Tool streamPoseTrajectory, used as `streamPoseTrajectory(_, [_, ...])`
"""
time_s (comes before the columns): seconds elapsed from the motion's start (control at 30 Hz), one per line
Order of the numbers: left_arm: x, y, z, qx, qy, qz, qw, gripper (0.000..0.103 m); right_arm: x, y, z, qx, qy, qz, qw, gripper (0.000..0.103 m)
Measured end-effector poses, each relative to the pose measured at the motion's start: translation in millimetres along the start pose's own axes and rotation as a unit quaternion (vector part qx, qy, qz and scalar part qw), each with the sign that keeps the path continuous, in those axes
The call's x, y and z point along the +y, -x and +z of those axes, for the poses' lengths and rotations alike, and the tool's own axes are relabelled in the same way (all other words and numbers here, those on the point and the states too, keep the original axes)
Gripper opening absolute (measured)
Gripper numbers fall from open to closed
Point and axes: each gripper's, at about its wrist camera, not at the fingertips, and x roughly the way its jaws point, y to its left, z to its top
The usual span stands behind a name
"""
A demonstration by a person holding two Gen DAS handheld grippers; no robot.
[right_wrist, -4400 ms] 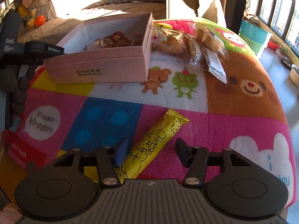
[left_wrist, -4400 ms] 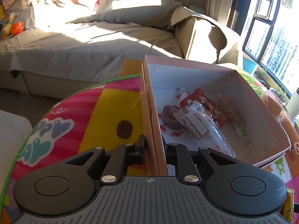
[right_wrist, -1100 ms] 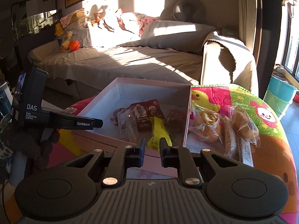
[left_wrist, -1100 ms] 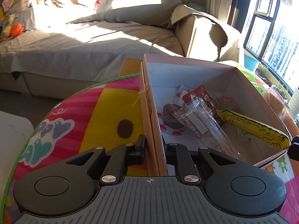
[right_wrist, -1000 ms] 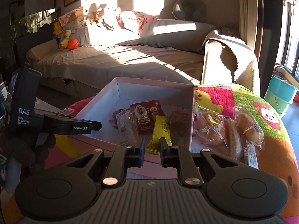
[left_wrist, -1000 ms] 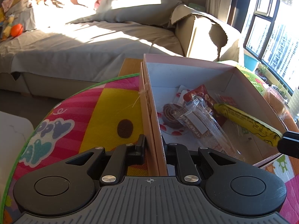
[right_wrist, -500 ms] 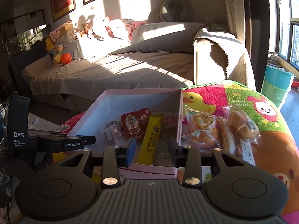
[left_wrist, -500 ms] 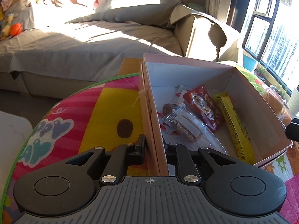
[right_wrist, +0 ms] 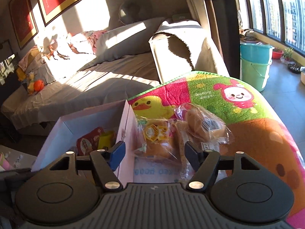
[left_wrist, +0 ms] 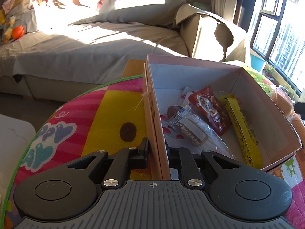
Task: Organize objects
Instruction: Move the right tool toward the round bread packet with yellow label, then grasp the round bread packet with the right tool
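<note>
Since the earlier frames, the yellow snack bar (left_wrist: 242, 131) has gone from the right tool's grip into the pink box (left_wrist: 200, 70), beside the red packet (left_wrist: 209, 110) and clear cracker pack (left_wrist: 188, 127). Left tool (left_wrist: 156, 148) is clamped on the box's near wall.

From the right wrist, the right tool (right_wrist: 154, 151) hangs apart and empty over bagged buns (right_wrist: 183, 131) on the colourful surface (right_wrist: 266, 133) beside the box.

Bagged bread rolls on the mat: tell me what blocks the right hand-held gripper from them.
Nothing visible does. The right hand-held gripper is open, with the clear-bagged bread rolls directly ahead between its fingers. The pink cardboard box wall stands just beside the left finger, not across the path.
</note>
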Motion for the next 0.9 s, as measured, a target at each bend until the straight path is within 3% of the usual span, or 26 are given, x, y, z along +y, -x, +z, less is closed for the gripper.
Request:
streamPoseTrajectory(0.03, [0, 0, 0, 0.001, 0.0, 0.0, 1.0, 0.014, -1, -10, 10, 0.005, -0.013, 0.007, 1.0, 0.045])
streamPoseTrajectory(0.07, [-1, 0, 0, 0.002, 0.0, 0.001, 1.0, 0.014, -2, -24, 21, 0.01, -0.026, 0.011, 1.0, 0.037])
streamPoseTrajectory(0.2, [-2, 0, 2, 0.008, 0.002, 0.005, 1.0, 0.014, 3, -83, 51, 0.031, -0.034, -0.012, 0.999, 0.034])
streamPoseTrajectory(0.37, [-2, 2, 0, 0.012, 0.002, 0.009, 0.9999, 0.014, 7, -134, 48, 0.078, 0.0, -0.027, 0.997, 0.034])
streamPoseTrajectory(0.5, [-2, 3, -1, 0.012, 0.002, 0.009, 0.9999, 0.014, -6, -116, 38, 0.093, -0.007, 0.012, 0.996, 0.034])
streamPoseTrajectory(0.63, [-1, 2, -2, 0.011, 0.005, 0.009, 0.9999, 0.014, -9, -80, 14, 0.11, 0.034, 0.041, 0.993, 0.034])
streamPoseTrajectory(0.9, [2, 4, -3, 0.009, 0.001, 0.004, 0.9999, 0.014, -9, -8, -35, 0.116, 0.119, 0.033, 0.986, 0.034])
